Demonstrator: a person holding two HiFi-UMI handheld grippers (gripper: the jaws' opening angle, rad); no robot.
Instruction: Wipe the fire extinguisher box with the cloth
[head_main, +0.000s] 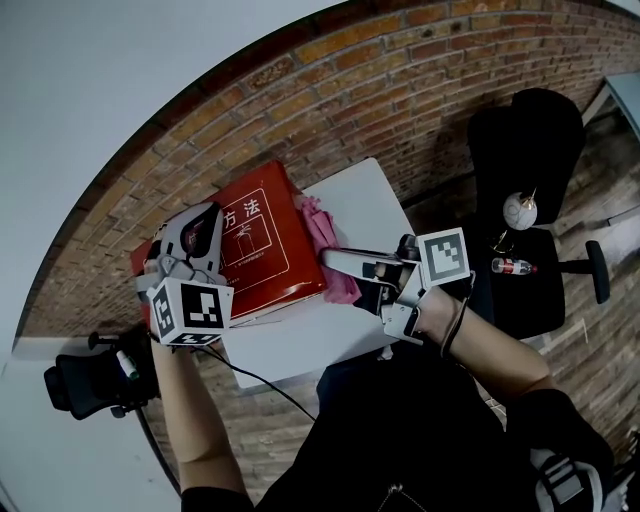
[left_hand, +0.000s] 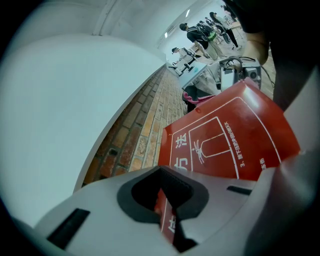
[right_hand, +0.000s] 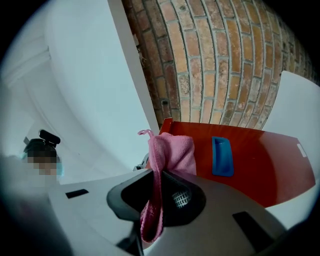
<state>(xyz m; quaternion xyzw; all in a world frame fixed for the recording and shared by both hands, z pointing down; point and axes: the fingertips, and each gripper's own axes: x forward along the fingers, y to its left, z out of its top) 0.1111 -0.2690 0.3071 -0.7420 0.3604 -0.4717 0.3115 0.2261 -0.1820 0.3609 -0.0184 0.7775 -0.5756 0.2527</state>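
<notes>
The red fire extinguisher box (head_main: 265, 245) lies tilted on a white table (head_main: 370, 200), its printed face up. At the box's left end my left gripper (head_main: 205, 228) is shut on the edge, and the red panel (left_hand: 225, 140) shows pinched between the jaws (left_hand: 162, 200). From the right, my right gripper (head_main: 338, 262) is shut on a pink cloth (head_main: 325, 235). The cloth (right_hand: 172, 152) is bunched against the box's red side (right_hand: 260, 165), next to a blue recessed handle (right_hand: 222, 156). A strip of cloth hangs down between the jaws of the right gripper (right_hand: 155, 200).
A black office chair (head_main: 525, 150) stands to the right of the table, with a bottle (head_main: 512, 266) and a white round object (head_main: 520, 210) on its seat. Another black chair (head_main: 85, 375) is at the lower left. Brick floor (head_main: 400, 80) runs beyond the table to a white wall (head_main: 100, 90).
</notes>
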